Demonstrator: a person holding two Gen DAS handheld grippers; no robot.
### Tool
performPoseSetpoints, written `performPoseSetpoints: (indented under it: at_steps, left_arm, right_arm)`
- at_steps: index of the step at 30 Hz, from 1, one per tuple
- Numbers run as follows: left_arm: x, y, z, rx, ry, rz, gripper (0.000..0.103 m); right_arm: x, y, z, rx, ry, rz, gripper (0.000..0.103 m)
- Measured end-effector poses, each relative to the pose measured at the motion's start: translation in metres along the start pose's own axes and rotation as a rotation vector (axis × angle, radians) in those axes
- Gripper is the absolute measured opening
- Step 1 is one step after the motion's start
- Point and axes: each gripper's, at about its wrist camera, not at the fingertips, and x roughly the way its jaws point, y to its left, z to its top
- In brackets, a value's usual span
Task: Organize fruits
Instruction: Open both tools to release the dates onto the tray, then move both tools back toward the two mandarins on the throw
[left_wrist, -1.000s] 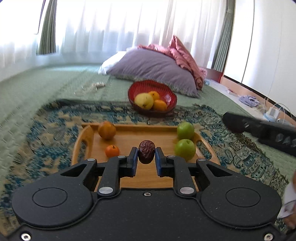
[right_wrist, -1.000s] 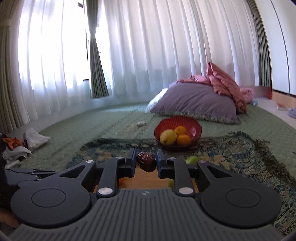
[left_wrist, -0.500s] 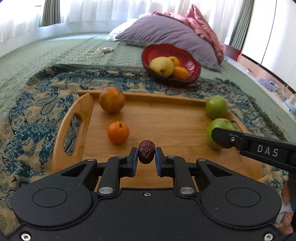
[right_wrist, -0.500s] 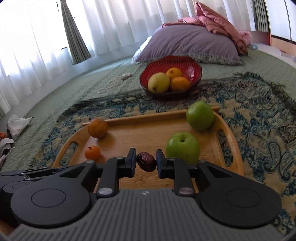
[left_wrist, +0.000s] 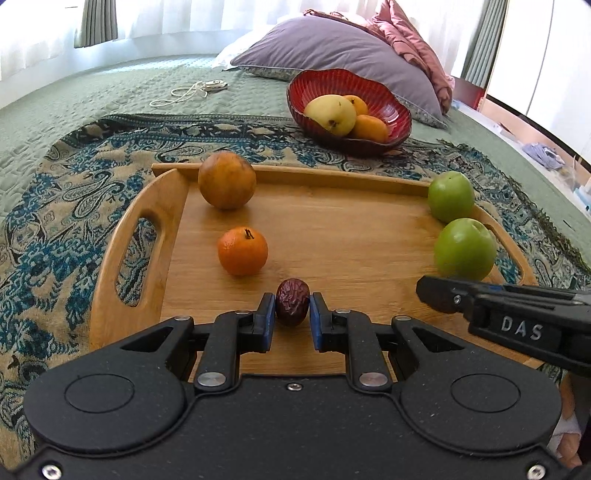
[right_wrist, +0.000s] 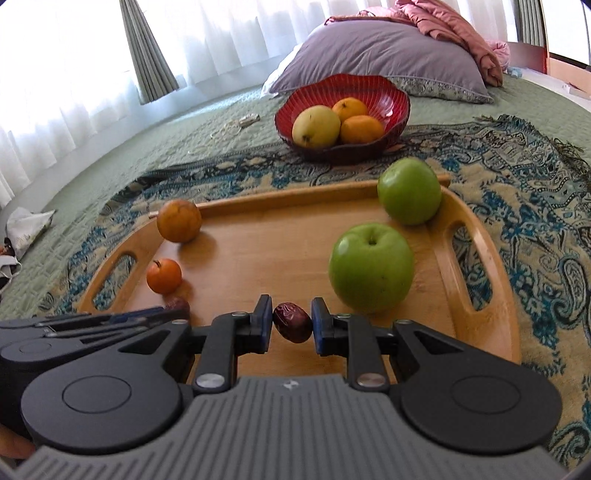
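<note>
Left tool (left_wrist: 292, 314): I have its blue pads pinching a wrinkled dark-red date (left_wrist: 292, 301), held over the near edge of the wooden tray (left_wrist: 332, 236).
Right tool (right_wrist: 292, 326): I pinch a second date (right_wrist: 293, 322) between its pads, also over the tray's near edge; in the left view this tool comes in from the right, just below the nearer apple.
Tray: it lies on a paisley throw (left_wrist: 55, 206) spread over the green bed cover (left_wrist: 74, 96).
Left edge of tray: a brownish orange (left_wrist: 226, 180) sits at the far left corner, and a small tangerine (left_wrist: 242, 251) lies nearer, close to my left tool.
Right edge of tray: two green apples, one (right_wrist: 409, 191) at the far right corner, one (right_wrist: 371, 267) nearer, just beside my right tool.
Red bowl (left_wrist: 395, 107): beyond the tray's far edge on the throw, it holds a yellow pear (left_wrist: 330, 114) and two oranges.
Pillow (left_wrist: 332, 51): purple, behind the bowl.
</note>
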Motion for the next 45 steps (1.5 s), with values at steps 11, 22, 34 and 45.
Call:
performPoseSetpoints:
  at_steps: [11,22,34,45]
  left_arm:
    - [-0.003,-0.004,-0.001,0.013,-0.001,0.005,0.020]
    - [-0.036,-0.002,-0.004,0.015,-0.052,-0.008,0.032]
    - [-0.087,0.010,-0.041,0.046,-0.113,0.017,0.042]
    - [-0.119,0.020,-0.080,0.035,-0.128,0.027,0.049]
  right_arm:
    - [0.005,0.000,-0.008,0.007,0.019,-0.006,0.028]
    - [-0.011,0.003,-0.010,0.000,-0.019,0.007,0.049]
    - [-0.050,0.019,-0.040,-0.125,-0.090,0.028,0.056]
    - [-0.085,0.032,-0.081,-0.189,-0.152,0.094,0.066]
